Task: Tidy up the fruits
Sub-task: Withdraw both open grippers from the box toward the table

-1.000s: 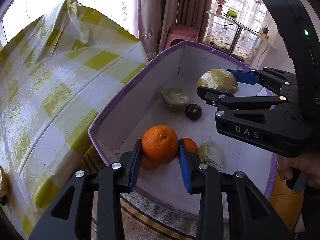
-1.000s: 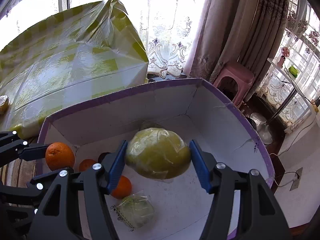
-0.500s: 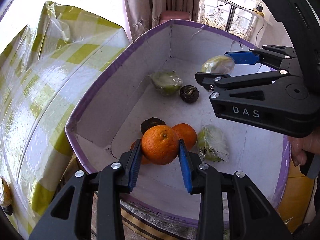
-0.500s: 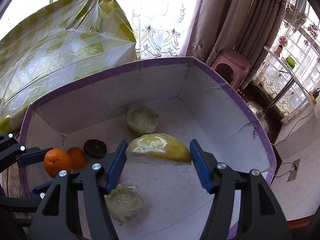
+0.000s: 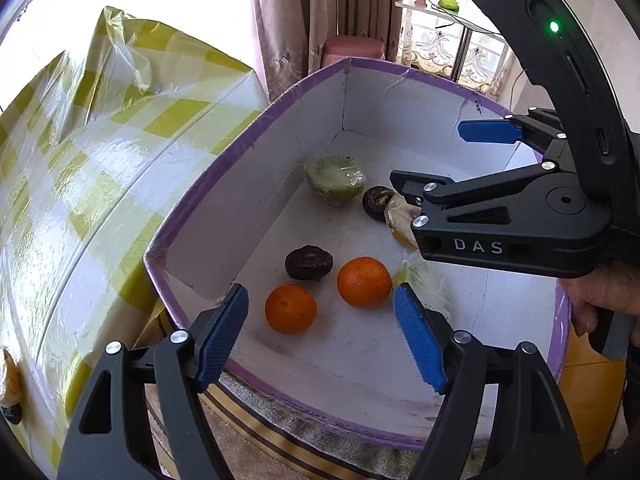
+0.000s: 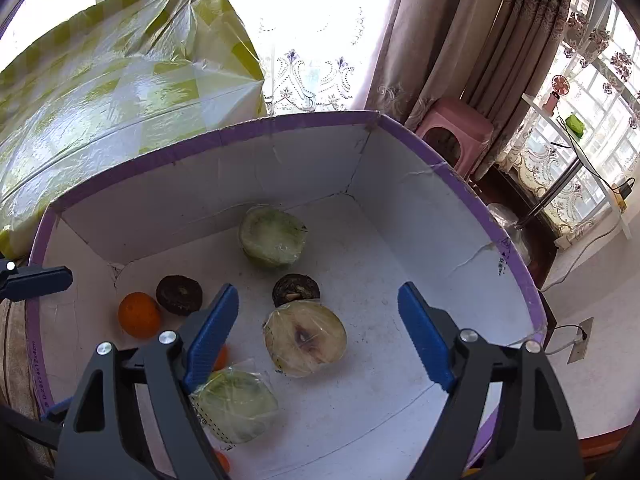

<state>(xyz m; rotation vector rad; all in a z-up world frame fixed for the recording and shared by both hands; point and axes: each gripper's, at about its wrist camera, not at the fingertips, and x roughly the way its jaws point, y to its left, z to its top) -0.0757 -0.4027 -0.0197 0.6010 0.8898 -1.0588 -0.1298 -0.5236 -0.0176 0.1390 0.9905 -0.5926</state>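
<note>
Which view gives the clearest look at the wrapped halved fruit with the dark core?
The right wrist view: the halved fruit lies unobstructed, cut face up, between the open fingers. In the left wrist view the right gripper hides most of it, leaving only an edge.

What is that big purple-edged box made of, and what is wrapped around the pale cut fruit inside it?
The box looks like matte white cardboard: its walls show creases and a torn crack, and the rim seems bound in purple tape. The cut fruit appears sealed in thin clear plastic film, judging by the glossy highlights and wrinkles over its face. Both are judged by look alone.
</note>
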